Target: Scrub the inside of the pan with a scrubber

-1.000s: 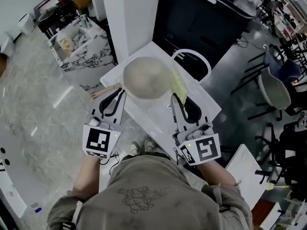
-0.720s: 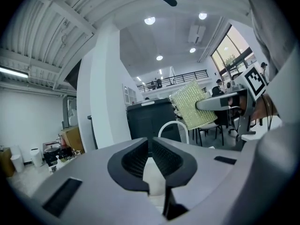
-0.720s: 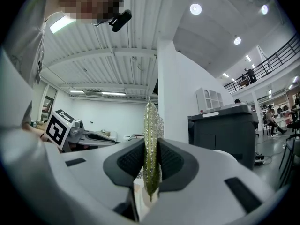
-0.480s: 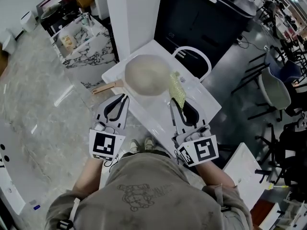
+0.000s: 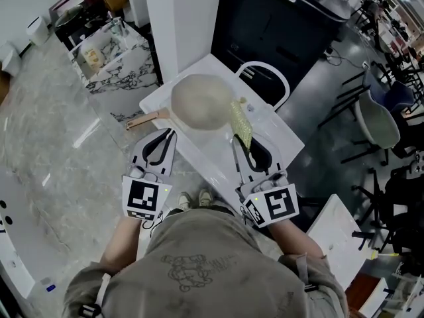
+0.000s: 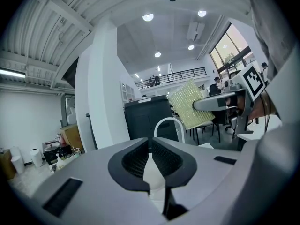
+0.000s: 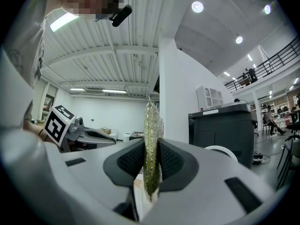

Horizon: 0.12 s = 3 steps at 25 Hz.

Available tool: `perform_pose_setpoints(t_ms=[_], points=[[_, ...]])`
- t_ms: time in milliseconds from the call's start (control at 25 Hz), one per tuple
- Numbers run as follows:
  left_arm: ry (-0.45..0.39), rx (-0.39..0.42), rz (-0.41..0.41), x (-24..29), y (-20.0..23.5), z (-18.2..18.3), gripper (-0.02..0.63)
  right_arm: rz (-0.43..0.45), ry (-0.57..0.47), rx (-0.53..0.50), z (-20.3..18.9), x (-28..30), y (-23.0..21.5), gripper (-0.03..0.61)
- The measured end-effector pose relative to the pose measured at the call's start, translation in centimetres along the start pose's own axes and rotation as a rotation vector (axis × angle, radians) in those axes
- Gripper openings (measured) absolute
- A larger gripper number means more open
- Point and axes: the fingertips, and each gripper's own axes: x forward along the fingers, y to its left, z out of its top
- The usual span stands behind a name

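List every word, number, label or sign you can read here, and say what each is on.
No text here can be read.
Shirt print: faint design, too blurred to read.
White label strip on the dark cabinet: too small to read.
Left marker cube and right marker cube: black-and-white square patterns only, no letters or numbers.

A white table (image 5: 281, 138) stands corner-on over a glossy marbled floor (image 5: 46, 151). Just beyond its far edge rises a white arched chair back (image 5: 264, 63), with a black cabinet (image 5: 285, 25) behind. A white pillar (image 5: 179, 18) stands off the far corner — left of it, a marble-patterned shelf unit (image 5: 126, 75) holding small items. A grey chair (image 5: 379, 128) sits well off the table's right corner.
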Motion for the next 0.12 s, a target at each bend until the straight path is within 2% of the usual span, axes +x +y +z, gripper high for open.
perform_pose_setpoints(t_ms=[120], points=[[0.002,0.008,-0.006,-0.15,-0.14,-0.1,0.034,0.003,0.0,0.004,-0.03,0.02,0.3,0.075]])
